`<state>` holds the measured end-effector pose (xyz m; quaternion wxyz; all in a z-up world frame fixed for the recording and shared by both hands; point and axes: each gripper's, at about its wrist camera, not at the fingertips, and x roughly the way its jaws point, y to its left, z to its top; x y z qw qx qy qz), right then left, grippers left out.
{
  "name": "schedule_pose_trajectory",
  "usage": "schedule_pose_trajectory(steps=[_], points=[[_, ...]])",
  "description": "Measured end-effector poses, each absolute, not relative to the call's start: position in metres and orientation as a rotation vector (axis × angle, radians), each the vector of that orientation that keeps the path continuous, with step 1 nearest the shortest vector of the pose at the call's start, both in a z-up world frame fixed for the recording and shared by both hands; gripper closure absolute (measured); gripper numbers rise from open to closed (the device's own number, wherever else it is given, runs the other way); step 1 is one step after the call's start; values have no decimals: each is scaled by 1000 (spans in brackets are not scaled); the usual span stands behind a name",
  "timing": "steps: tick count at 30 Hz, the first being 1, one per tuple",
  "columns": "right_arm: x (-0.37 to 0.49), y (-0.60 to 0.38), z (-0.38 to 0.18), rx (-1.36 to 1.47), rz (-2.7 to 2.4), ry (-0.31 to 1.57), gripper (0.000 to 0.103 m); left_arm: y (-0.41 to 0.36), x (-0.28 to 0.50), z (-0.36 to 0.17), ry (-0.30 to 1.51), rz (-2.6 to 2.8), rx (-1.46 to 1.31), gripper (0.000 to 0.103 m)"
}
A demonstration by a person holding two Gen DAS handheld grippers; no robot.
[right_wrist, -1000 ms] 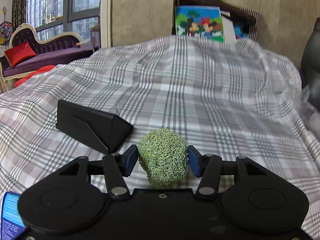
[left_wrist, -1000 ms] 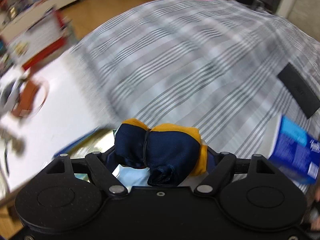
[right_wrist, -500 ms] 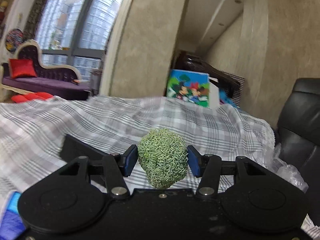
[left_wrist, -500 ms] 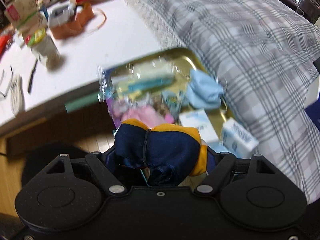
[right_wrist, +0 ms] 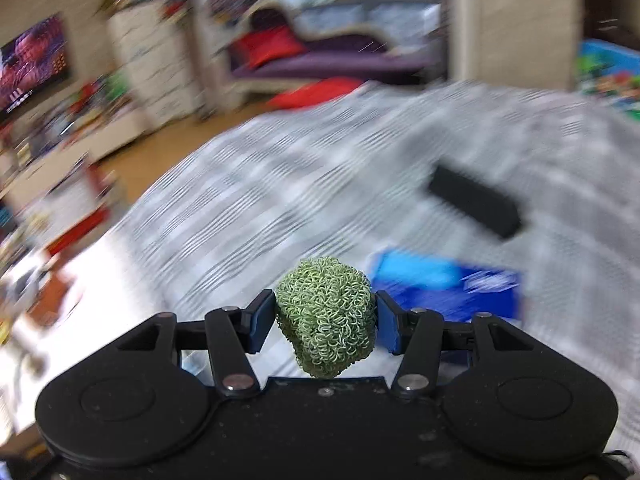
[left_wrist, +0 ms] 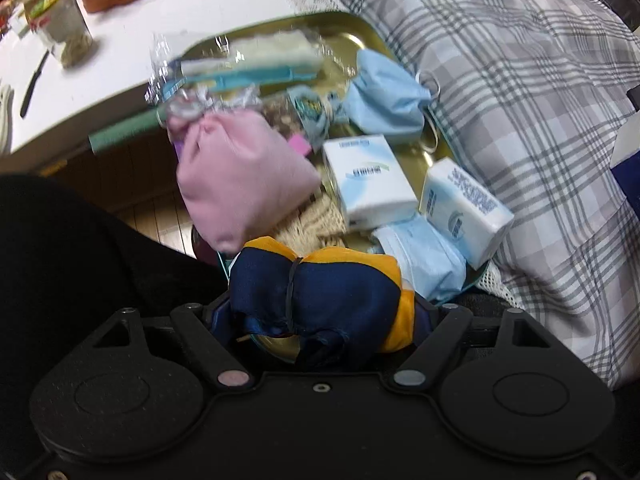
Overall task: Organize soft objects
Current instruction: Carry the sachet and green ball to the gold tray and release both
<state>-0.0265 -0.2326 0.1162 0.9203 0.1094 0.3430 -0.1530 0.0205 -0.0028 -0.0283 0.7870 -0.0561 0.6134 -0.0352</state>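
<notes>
My left gripper (left_wrist: 320, 316) is shut on a navy and orange cloth bundle (left_wrist: 320, 292) tied with a black band, held above the near end of a gold tray (left_wrist: 356, 40). The tray holds a pink pouch (left_wrist: 240, 176), blue face masks (left_wrist: 384, 96), two white tissue packs (left_wrist: 368, 180) and other soft items. My right gripper (right_wrist: 326, 326) is shut on a green curly scrubber ball (right_wrist: 326, 320), held in the air above the plaid bed cover (right_wrist: 280, 200).
The tray lies on the plaid bed (left_wrist: 520, 80) beside a white table (left_wrist: 120, 40) with a jar (left_wrist: 64, 28) and an orange item. A blue pack (right_wrist: 448, 284) and a black case (right_wrist: 476, 208) lie on the bed in the blurred right wrist view.
The left gripper has swung from over the bed to close above the tray, still holding the bundle. The right gripper has lifted and turned left with the green ball.
</notes>
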Motion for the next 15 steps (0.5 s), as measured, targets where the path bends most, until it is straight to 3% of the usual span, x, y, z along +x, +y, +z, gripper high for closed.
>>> schedule_pose_trajectory(steps=[7,15], points=[[19,-178,85,157,-96,924,52,-7,18,-43,1341,-35,-112,27],[57,-106,67,-31,29,1017,52,-9,21,-50,1339,-24,-88,27]])
